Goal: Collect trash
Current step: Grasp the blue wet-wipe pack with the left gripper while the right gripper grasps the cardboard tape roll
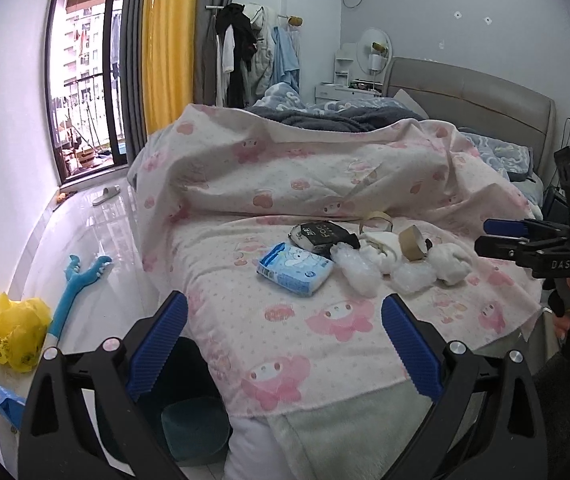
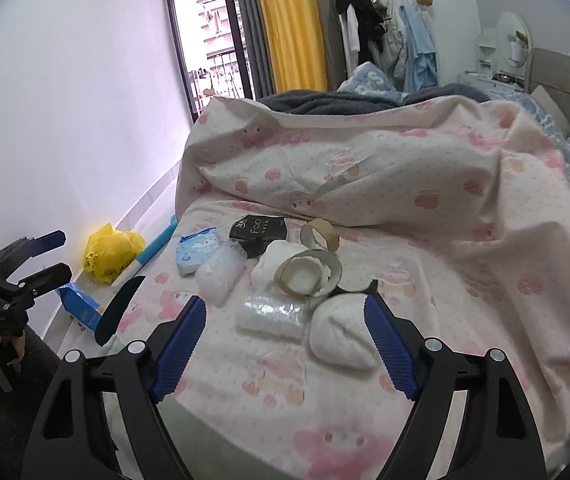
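Observation:
A heap of trash lies on the pink patterned bedspread (image 1: 325, 332): a blue tissue pack (image 1: 295, 274) (image 2: 193, 252), a black pack (image 1: 319, 234) (image 2: 261, 228), bubble wrap (image 1: 355, 272) (image 2: 269, 316), a cardboard tape roll (image 1: 413, 244) (image 2: 309, 274) and a white crumpled wad (image 1: 451, 264) (image 2: 341, 332). My right gripper (image 2: 285, 304) (image 1: 485, 236) is open just short of the heap, with the bubble wrap and the white wad in front of its blue pads. My left gripper (image 1: 285, 304) (image 2: 55, 256) hangs open over the bed's near corner, nothing between its fingers.
A dark teal bin (image 1: 193, 416) (image 2: 119, 308) stands on the floor beside the bed. A yellow plastic bag (image 1: 17, 332) (image 2: 111, 252), a blue long-handled toy (image 1: 73, 288) and a blue box (image 2: 79, 304) lie along the wall. A bunched duvet (image 2: 345, 160) rises behind the heap.

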### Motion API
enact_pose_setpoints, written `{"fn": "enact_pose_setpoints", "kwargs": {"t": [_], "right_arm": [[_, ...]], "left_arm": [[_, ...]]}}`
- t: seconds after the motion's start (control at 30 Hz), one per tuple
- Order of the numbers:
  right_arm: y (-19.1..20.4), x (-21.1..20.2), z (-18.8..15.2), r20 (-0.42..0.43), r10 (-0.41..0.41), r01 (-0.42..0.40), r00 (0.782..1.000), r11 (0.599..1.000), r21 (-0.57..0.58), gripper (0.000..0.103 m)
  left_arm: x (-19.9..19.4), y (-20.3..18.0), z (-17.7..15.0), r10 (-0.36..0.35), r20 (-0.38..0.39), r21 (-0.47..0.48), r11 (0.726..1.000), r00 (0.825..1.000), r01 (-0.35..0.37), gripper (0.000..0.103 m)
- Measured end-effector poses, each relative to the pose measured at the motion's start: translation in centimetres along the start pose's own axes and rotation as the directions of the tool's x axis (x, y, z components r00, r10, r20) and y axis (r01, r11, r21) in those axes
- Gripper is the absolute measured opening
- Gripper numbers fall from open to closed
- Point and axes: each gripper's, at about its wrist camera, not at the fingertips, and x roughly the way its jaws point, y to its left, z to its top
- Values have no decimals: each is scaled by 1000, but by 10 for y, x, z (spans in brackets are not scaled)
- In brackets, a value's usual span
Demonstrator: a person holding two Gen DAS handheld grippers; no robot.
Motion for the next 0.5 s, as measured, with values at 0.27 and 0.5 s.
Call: {"fn": "enact_pose_setpoints", "kwargs": {"t": [0.27, 0.5], "right_arm": [[-14, 39, 11, -48, 29, -28, 998, 1000, 10, 83], [-31, 70, 19, -85, 78, -74, 993, 996, 40, 83]], "left_arm": [[45, 10, 6, -26, -55, 42, 999, 998, 29, 99], [73, 10, 11, -57, -76, 115, 991, 995, 66, 99]]}}
